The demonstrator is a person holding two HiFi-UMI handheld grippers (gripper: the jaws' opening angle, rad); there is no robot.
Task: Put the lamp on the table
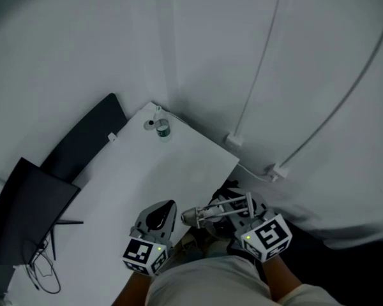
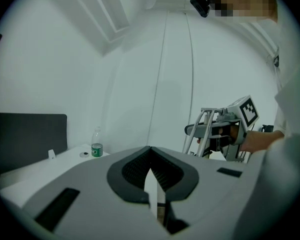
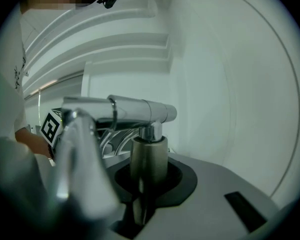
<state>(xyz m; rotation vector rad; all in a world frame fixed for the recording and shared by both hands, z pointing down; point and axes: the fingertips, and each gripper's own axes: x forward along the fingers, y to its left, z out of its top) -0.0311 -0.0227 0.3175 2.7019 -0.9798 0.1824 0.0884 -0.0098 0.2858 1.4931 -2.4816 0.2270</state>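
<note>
The lamp (image 1: 214,214) is a chrome metal piece with thin rods, held in the air just off the near right corner of the white table (image 1: 147,177). My right gripper (image 1: 235,223) is shut on it. In the right gripper view, the lamp's dull metal cylinder (image 3: 149,156) stands between the pads under a shiny horizontal tube (image 3: 135,113). My left gripper (image 1: 163,213) hovers over the table's near edge, left of the lamp, shut and empty (image 2: 150,156). The left gripper view shows the lamp (image 2: 210,129) off to the right.
A small bottle with a green label (image 1: 163,129) (image 2: 96,146) stands at the table's far corner, with a small ring (image 1: 151,124) beside it. A dark monitor (image 1: 32,209) and a dark panel (image 1: 89,139) line the left side. White cables (image 1: 234,139) run down the wall.
</note>
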